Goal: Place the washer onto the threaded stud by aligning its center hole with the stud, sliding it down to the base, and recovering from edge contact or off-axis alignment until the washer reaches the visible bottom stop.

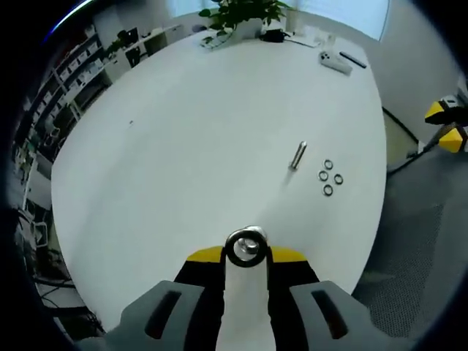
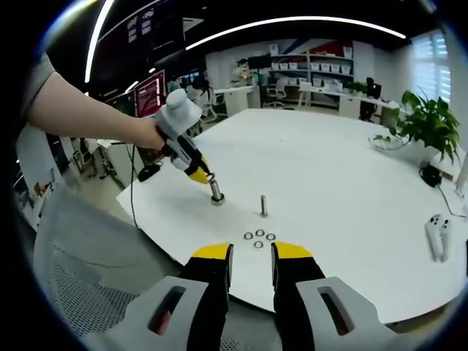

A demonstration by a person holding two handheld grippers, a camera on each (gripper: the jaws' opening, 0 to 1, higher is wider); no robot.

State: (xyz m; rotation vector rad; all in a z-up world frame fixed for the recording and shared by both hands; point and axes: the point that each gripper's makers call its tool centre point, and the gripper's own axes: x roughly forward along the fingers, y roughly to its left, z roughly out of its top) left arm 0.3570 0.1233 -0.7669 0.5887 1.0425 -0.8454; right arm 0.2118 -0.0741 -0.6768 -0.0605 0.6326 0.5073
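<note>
Washer (image 1: 246, 247) seems to sit ringed on a stud (image 2: 216, 191) that the left gripper (image 2: 207, 178) clamps near the table (image 1: 183, 146) edge. Keep it square to the axis as it slides down. Right gripper (image 2: 252, 262) hovers slightly parted, holding nothing.

A large white round table (image 2: 351, 183) is set in an open office. Shelving (image 2: 322, 66) and desks are seen along the far wall, curved light strips (image 2: 292, 22) are mounted overhead, a potted plant (image 2: 428, 121) is placed on the table's edge, and grey carpet (image 1: 417, 241) is laid below.
</note>
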